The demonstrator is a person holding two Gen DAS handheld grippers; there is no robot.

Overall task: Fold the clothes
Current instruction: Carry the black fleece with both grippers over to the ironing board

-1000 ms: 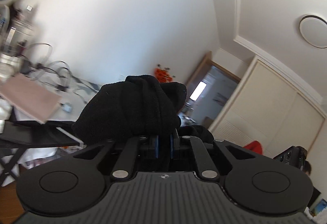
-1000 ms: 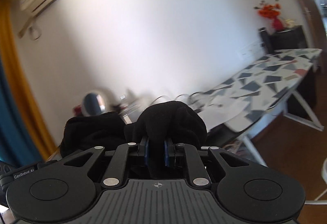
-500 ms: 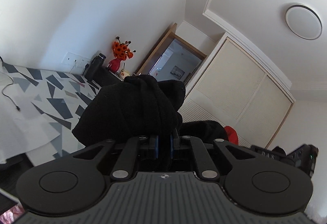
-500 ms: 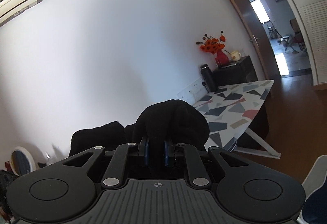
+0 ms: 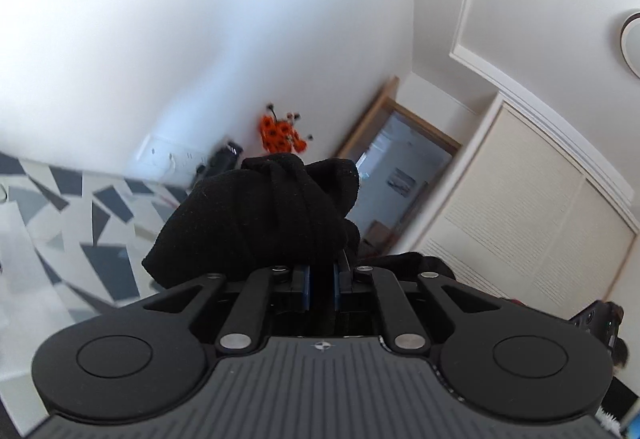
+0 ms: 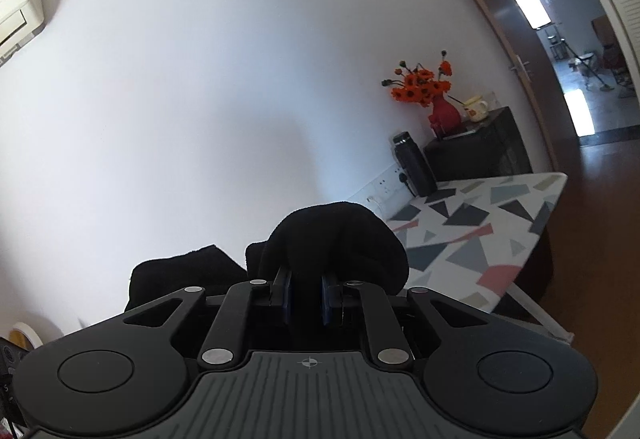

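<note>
A black knitted garment (image 5: 260, 219) bunches up over my left gripper (image 5: 320, 279), whose blue-padded fingers are shut on a fold of it. In the right wrist view another bunch of the same black garment (image 6: 336, 239) covers the fingertips of my right gripper (image 6: 306, 297), also shut on the cloth. More black fabric (image 6: 180, 275) hangs to the left of it. Both grippers are held up in the air, above and beside the ironing board (image 6: 480, 231) with its grey, black and pink triangle cover. The fingertips are hidden by cloth.
A red vase of orange flowers (image 6: 436, 99) and a mug stand on a dark cabinet (image 6: 480, 151) by the wall. A black flask (image 6: 412, 163) stands at the board's far end. An open doorway (image 6: 560, 39) lies right; a white wardrobe (image 5: 520, 219) shows in the left view.
Both views have swept sideways across the room, from the cluttered desk and mirror end toward the flowers and doorway. The black garment stays clamped in both grippers throughout.
</note>
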